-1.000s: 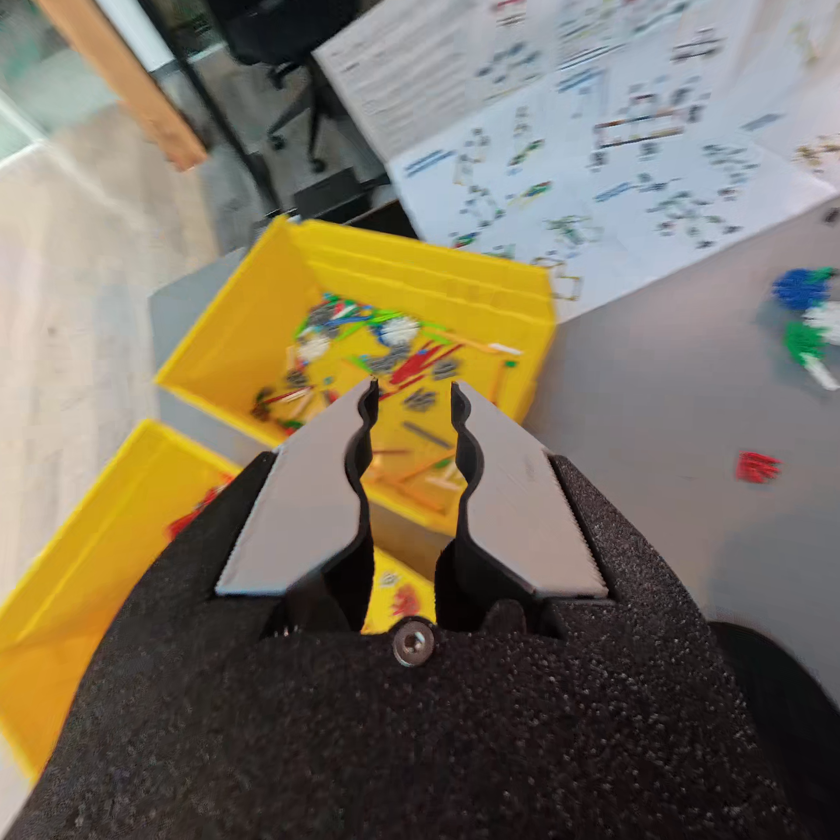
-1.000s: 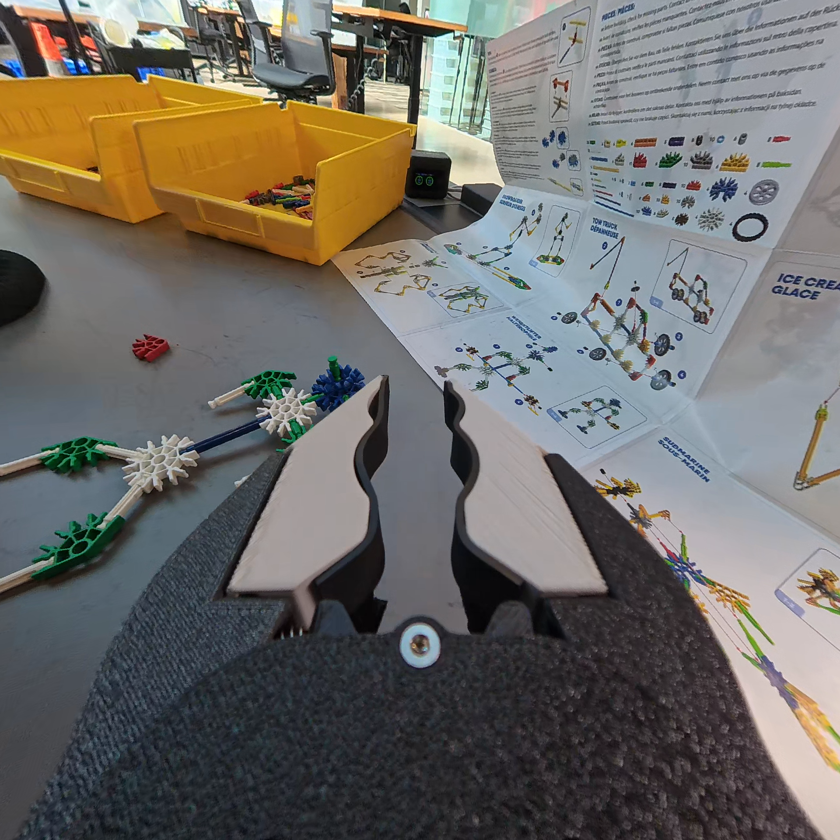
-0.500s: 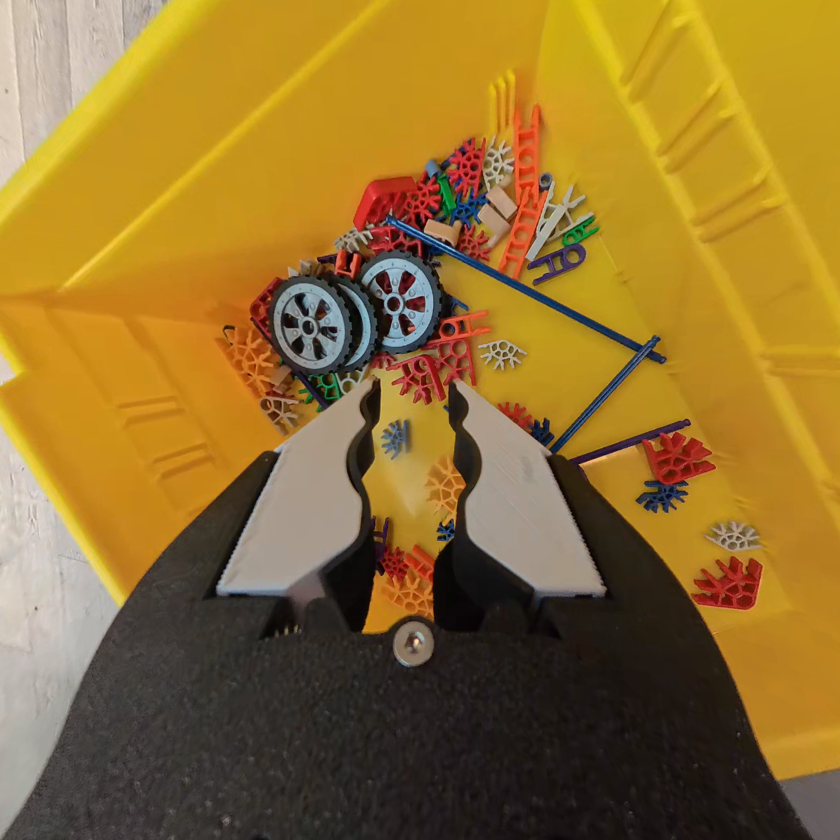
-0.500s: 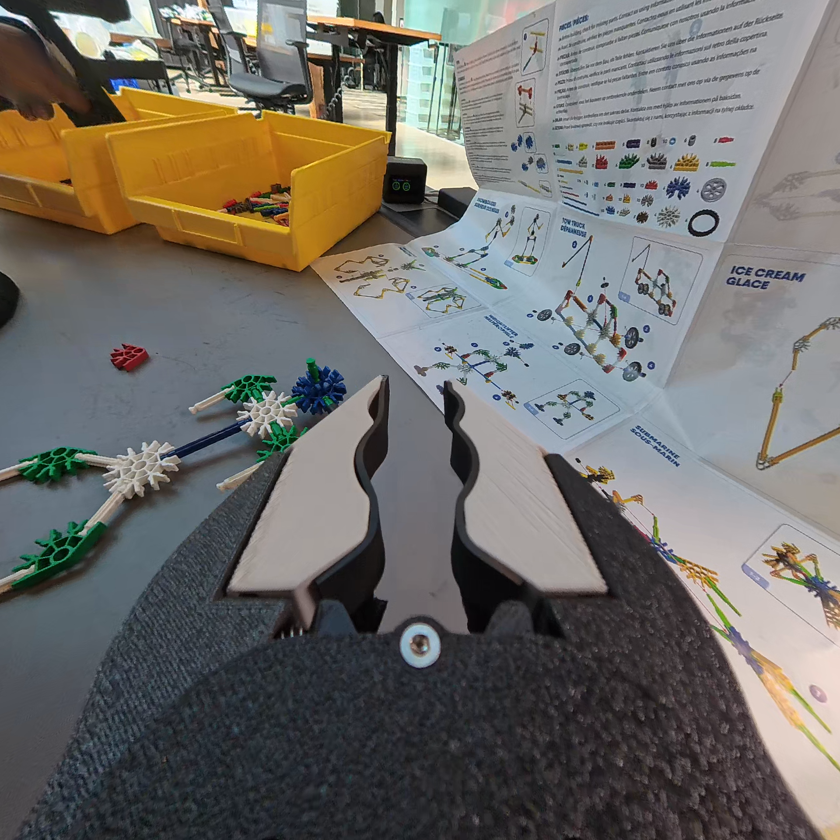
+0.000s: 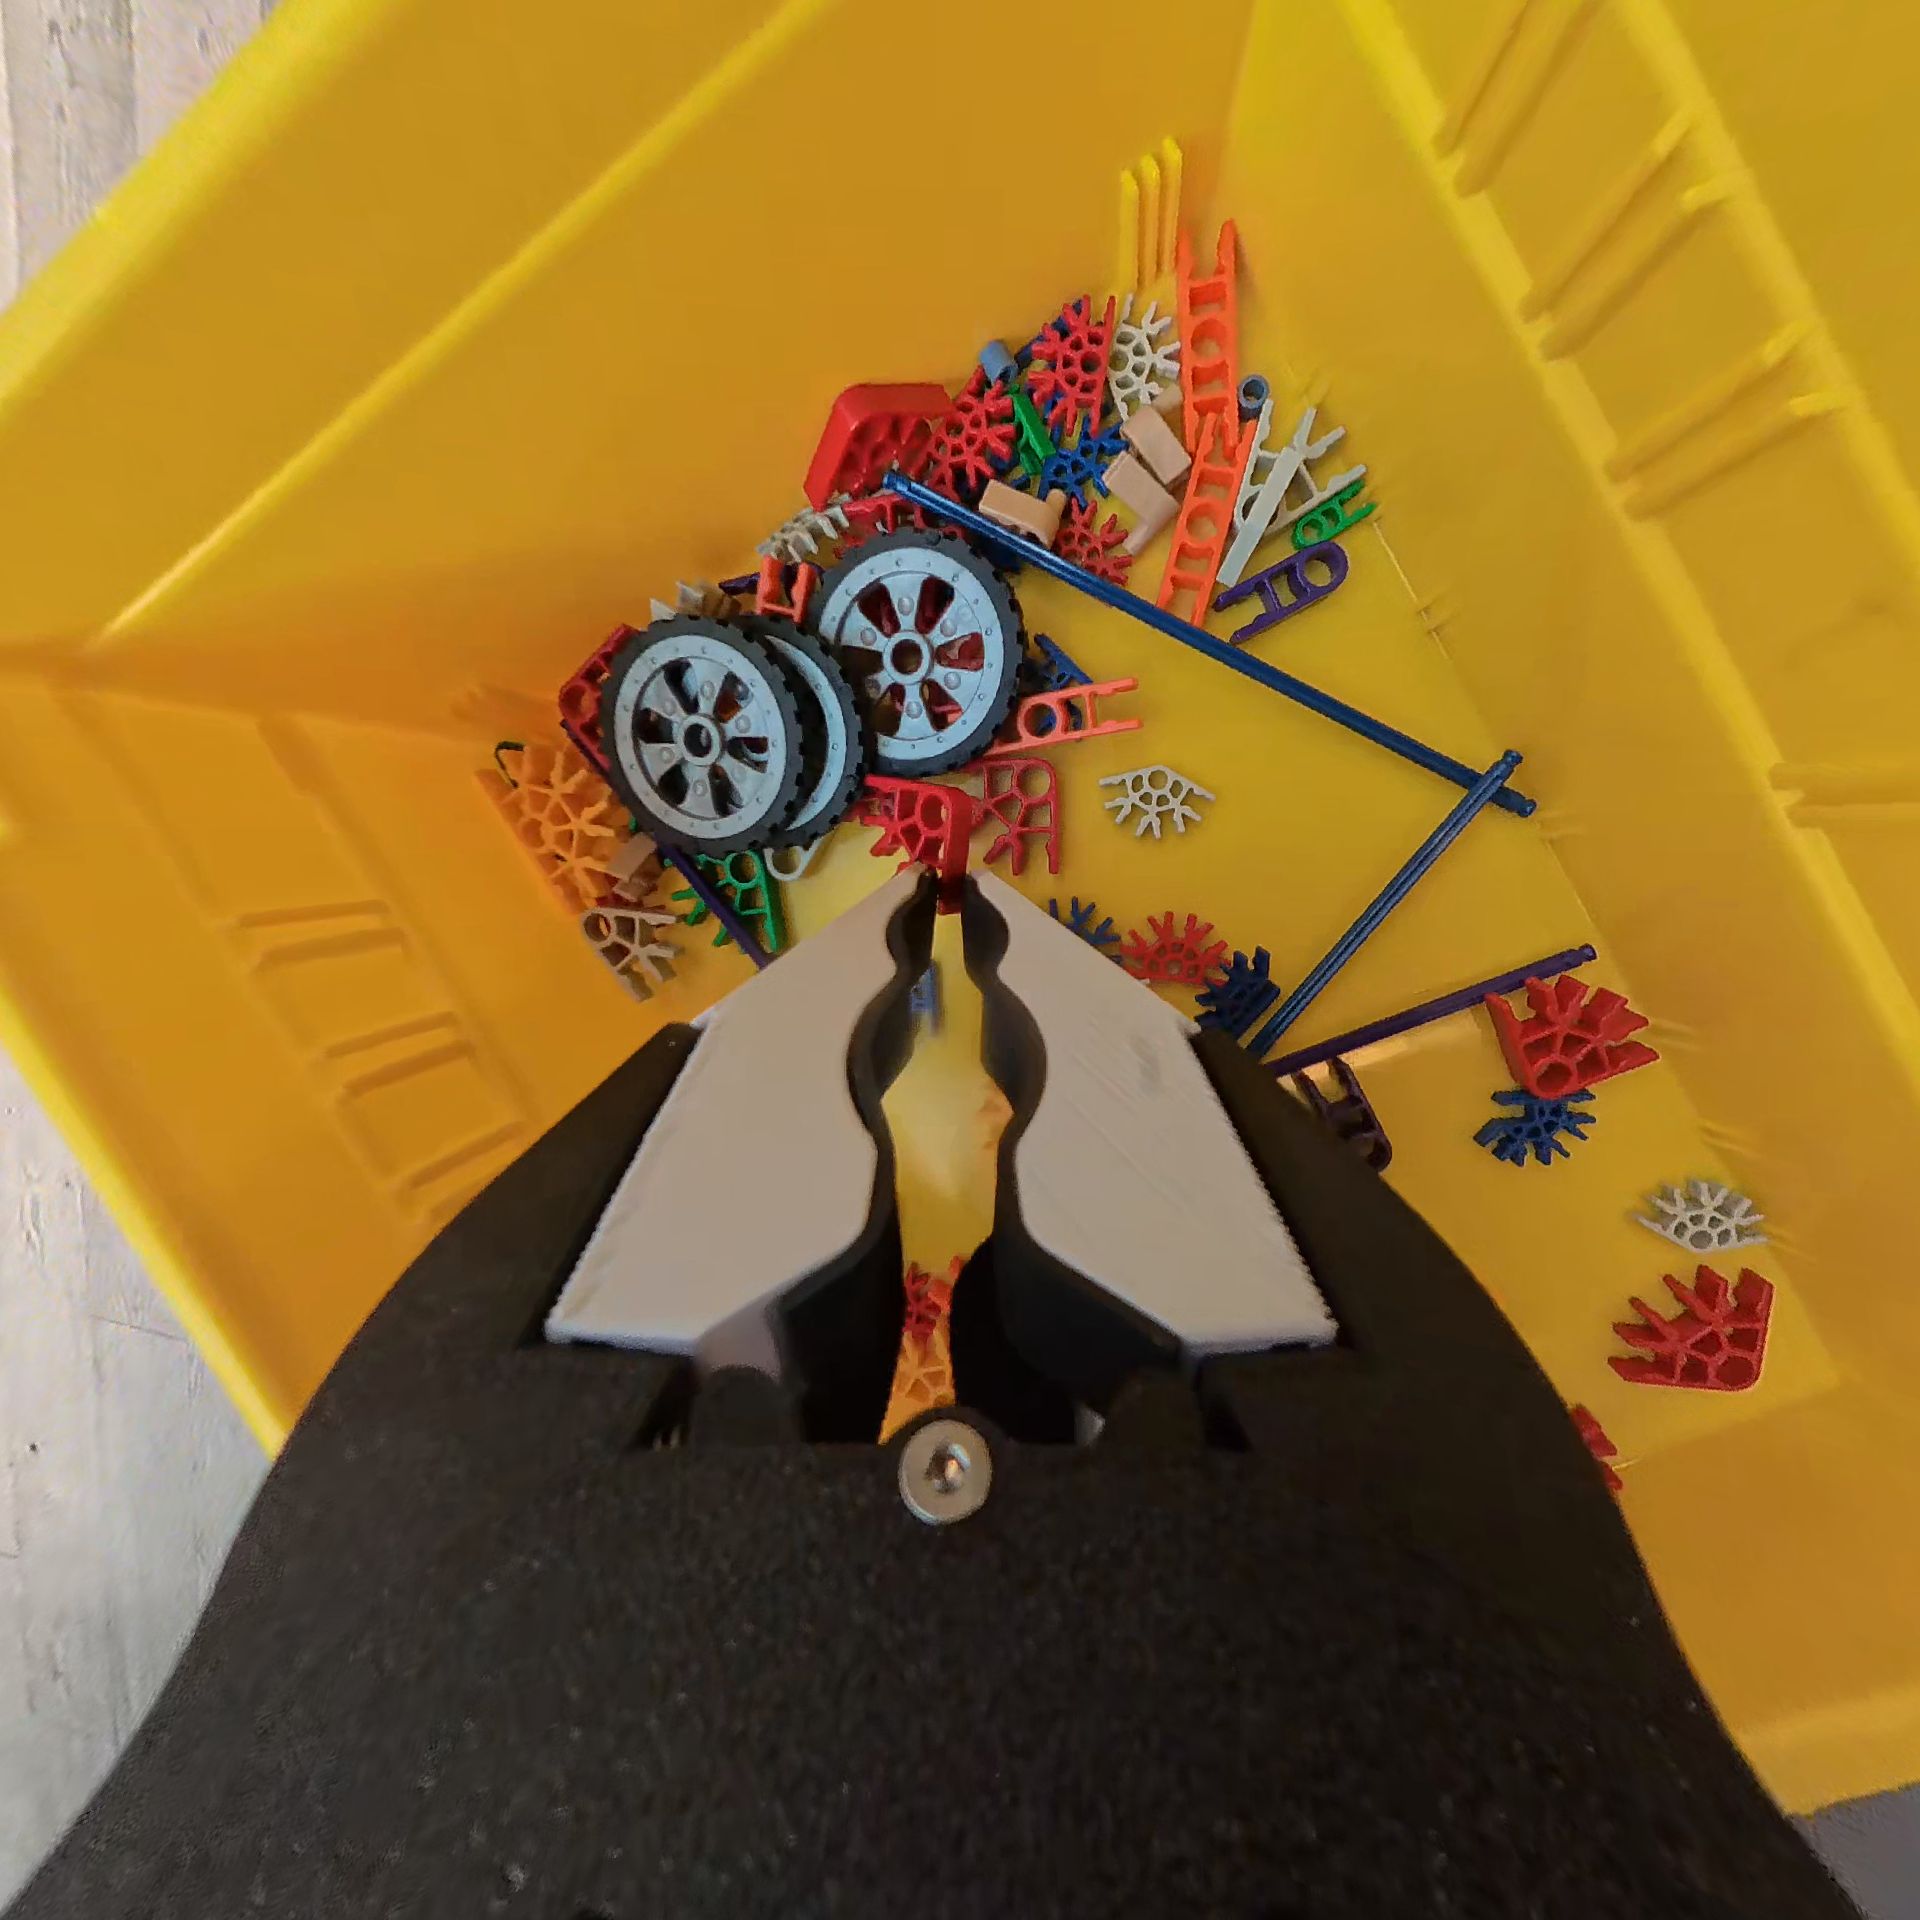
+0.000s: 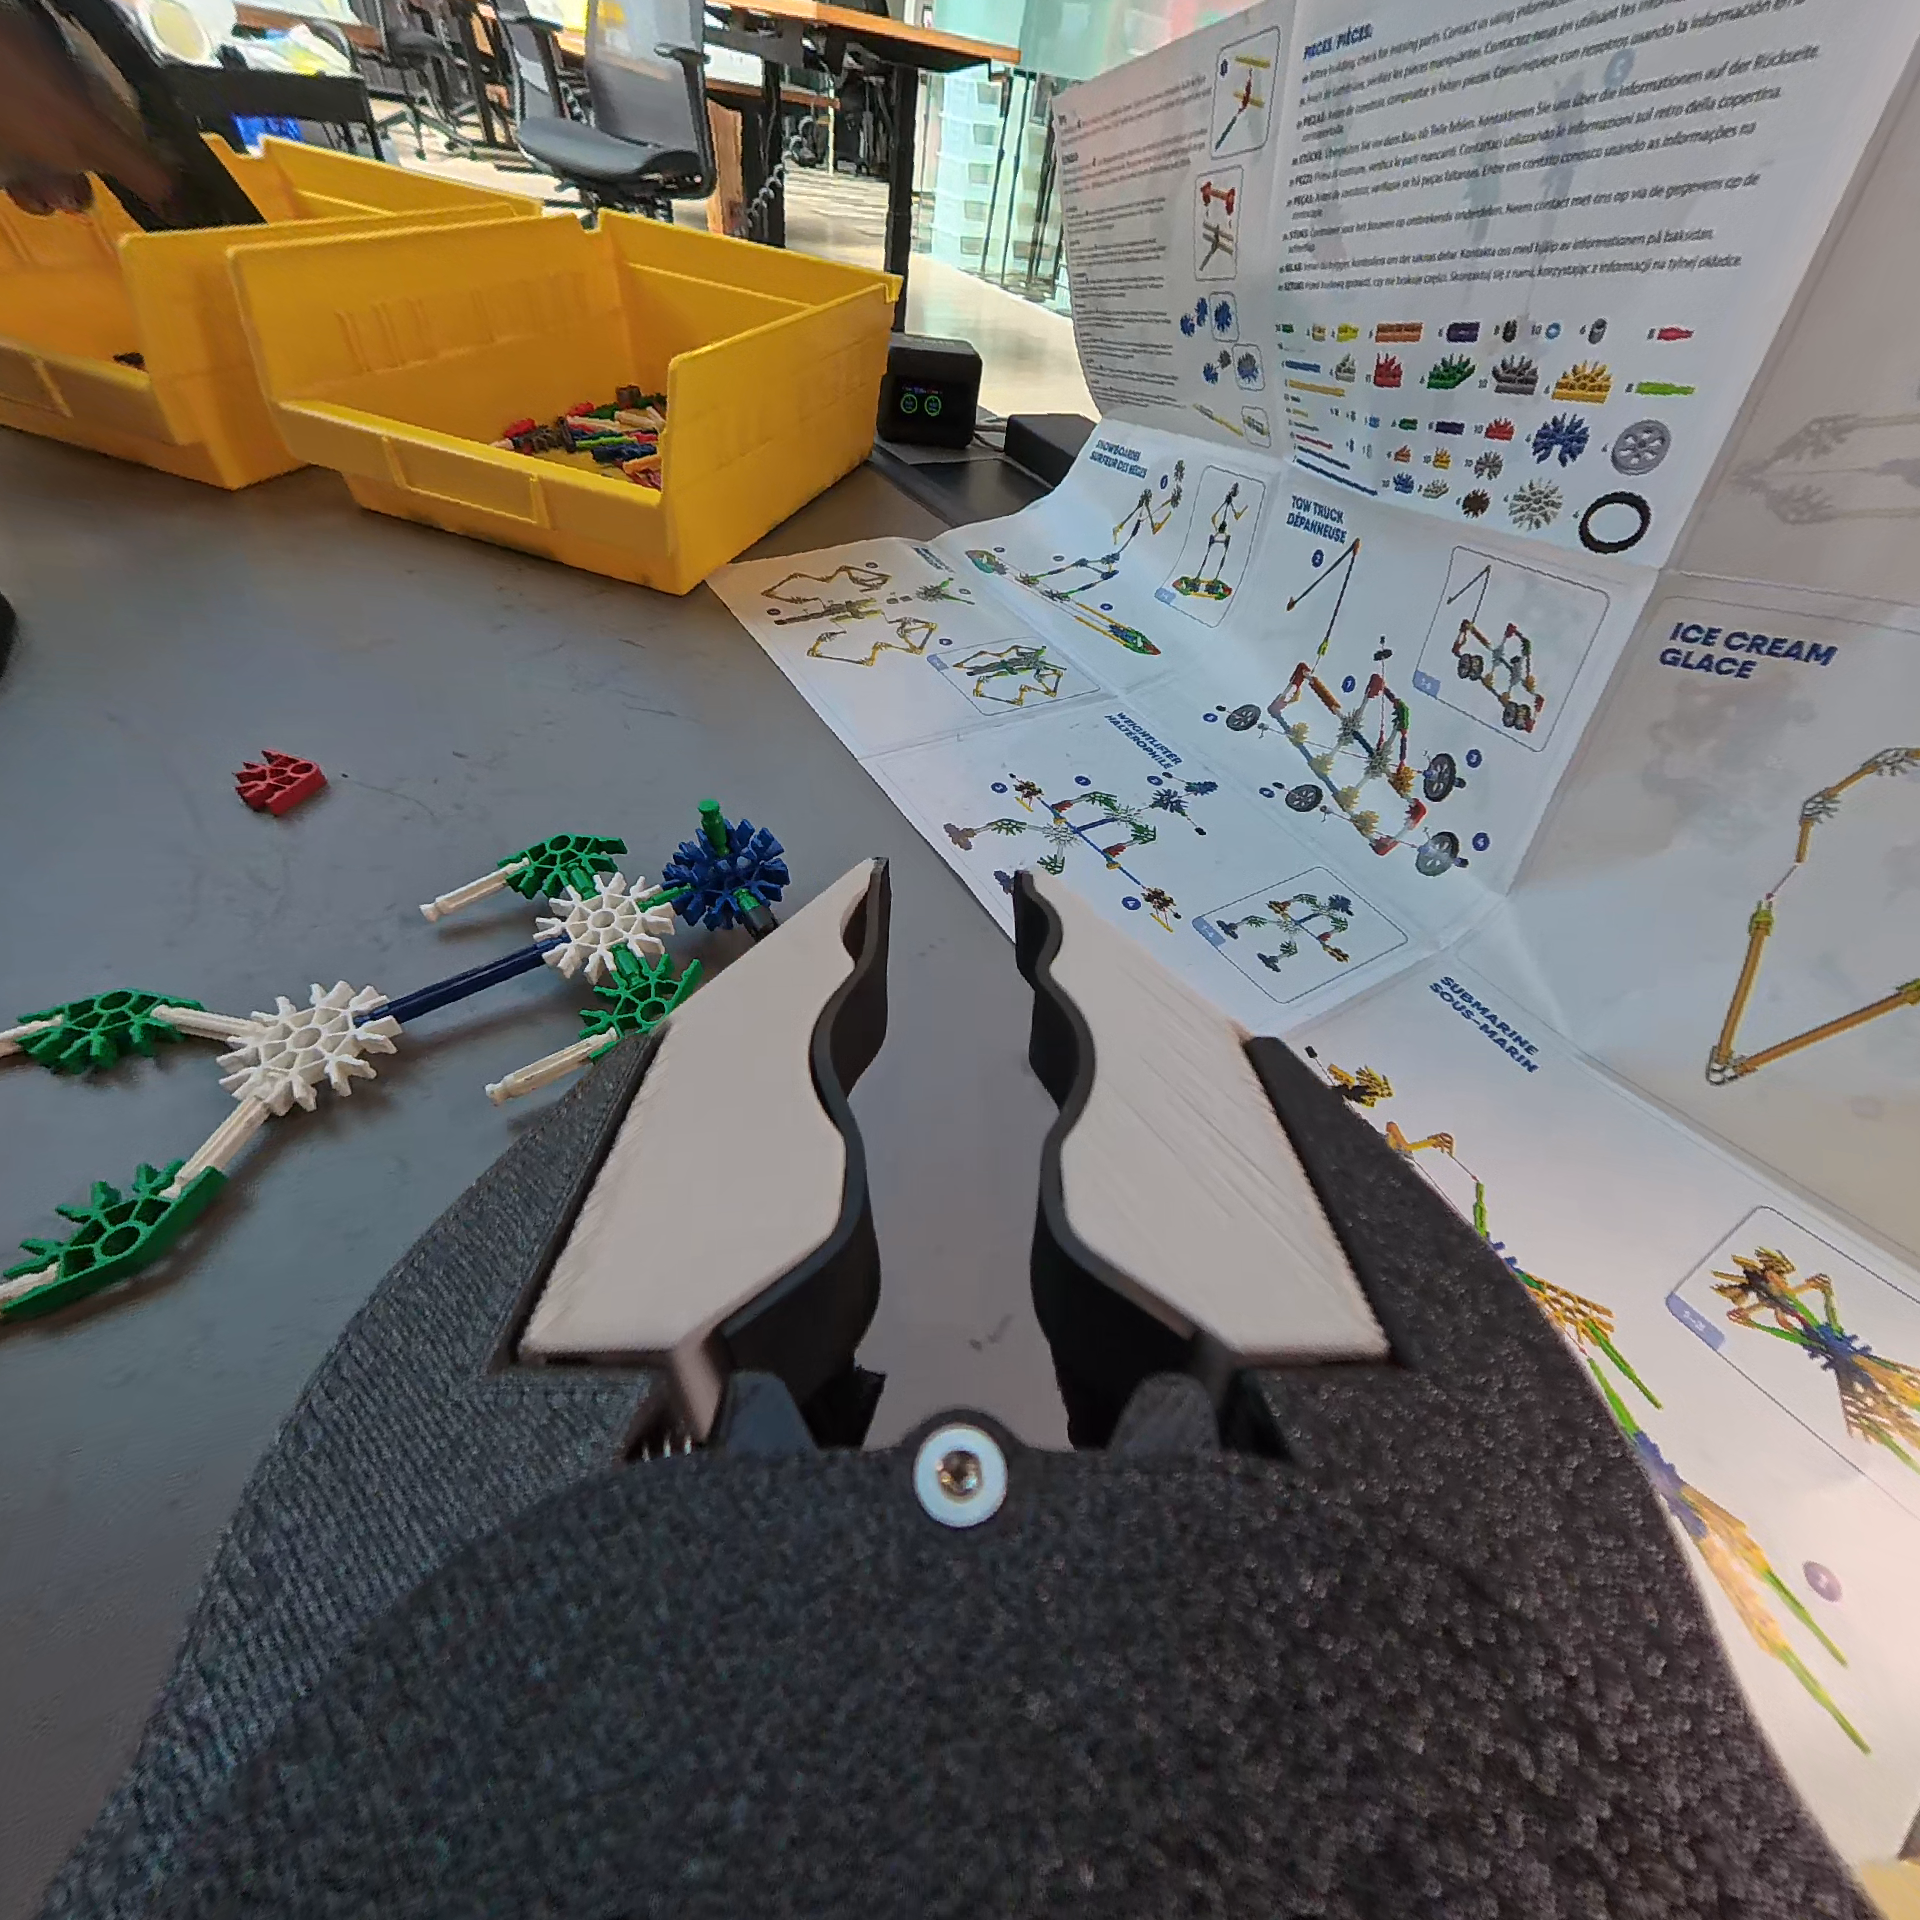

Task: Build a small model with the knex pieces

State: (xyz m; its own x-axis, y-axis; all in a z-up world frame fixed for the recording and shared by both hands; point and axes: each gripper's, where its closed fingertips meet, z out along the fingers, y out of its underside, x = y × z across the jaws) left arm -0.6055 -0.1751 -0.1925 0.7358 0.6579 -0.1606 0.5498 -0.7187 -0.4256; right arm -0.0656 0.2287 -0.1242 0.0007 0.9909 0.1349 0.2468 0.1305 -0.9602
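Observation:
My left gripper is inside a yellow bin, shut on the edge of a red connector piece. Just beyond it lie grey wheels with black tyres, orange ladder pieces, blue rods and many small connectors. My right gripper is open and empty, low over the grey table. To its left lies a built figure of green and white connectors, with a white snowflake connector and a blue connector.
A large folded instruction sheet covers the table's right side and stands up behind. Yellow bins with loose pieces stand at the back left. A lone red piece lies on the table. A person's hand shows at top left. One gripper's finger ends stand about 70 cm off the other's.
My left gripper swung from over the table into the bin, then closed its fingers on the red connector. The right gripper drifted slightly and stayed open.

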